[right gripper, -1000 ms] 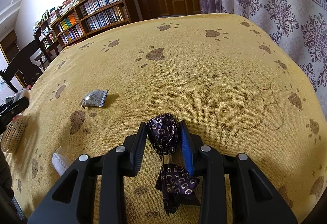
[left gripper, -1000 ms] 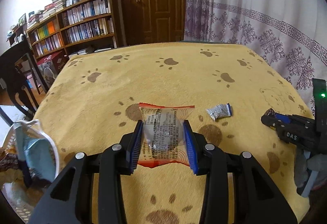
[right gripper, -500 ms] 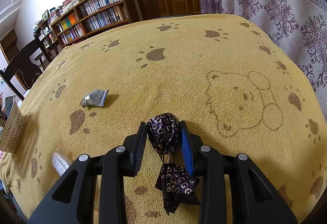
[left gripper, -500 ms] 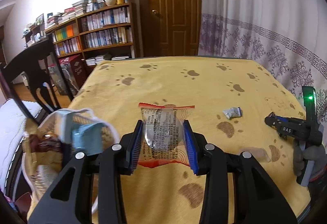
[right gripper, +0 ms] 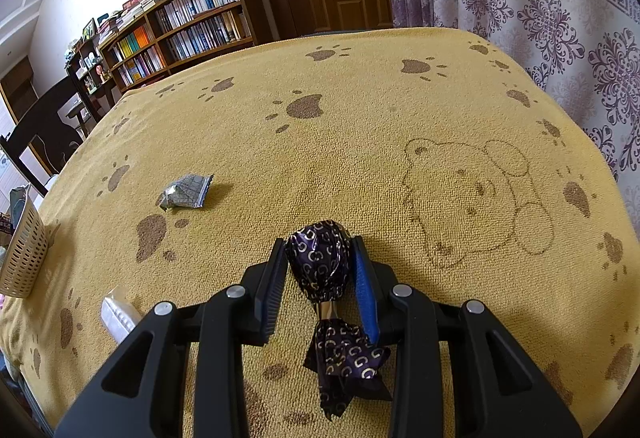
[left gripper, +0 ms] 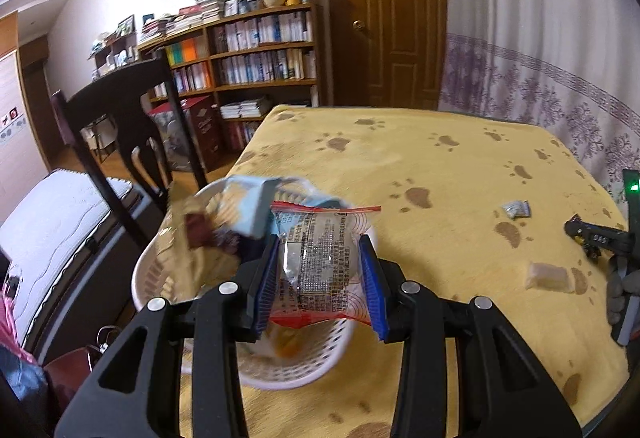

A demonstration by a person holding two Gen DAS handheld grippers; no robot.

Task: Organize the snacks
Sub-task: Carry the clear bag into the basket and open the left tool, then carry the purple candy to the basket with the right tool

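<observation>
The left gripper point(left gripper: 320, 278) is clamped on a clear plastic snack packet with red edges and printed text point(left gripper: 320, 258), holding it above a white perforated plastic basket point(left gripper: 280, 370) that sits at the edge of the yellow paw-print cloth surface point(left gripper: 440, 174) and already holds several packets. The right gripper point(right gripper: 320, 266) is clamped on a dark purple foil-wrapped candy with gold lettering point(right gripper: 320, 258) low over the surface. A small silver foil packet point(right gripper: 186, 190) and a pale wrapped sweet point(left gripper: 548, 276) lie on the cloth.
</observation>
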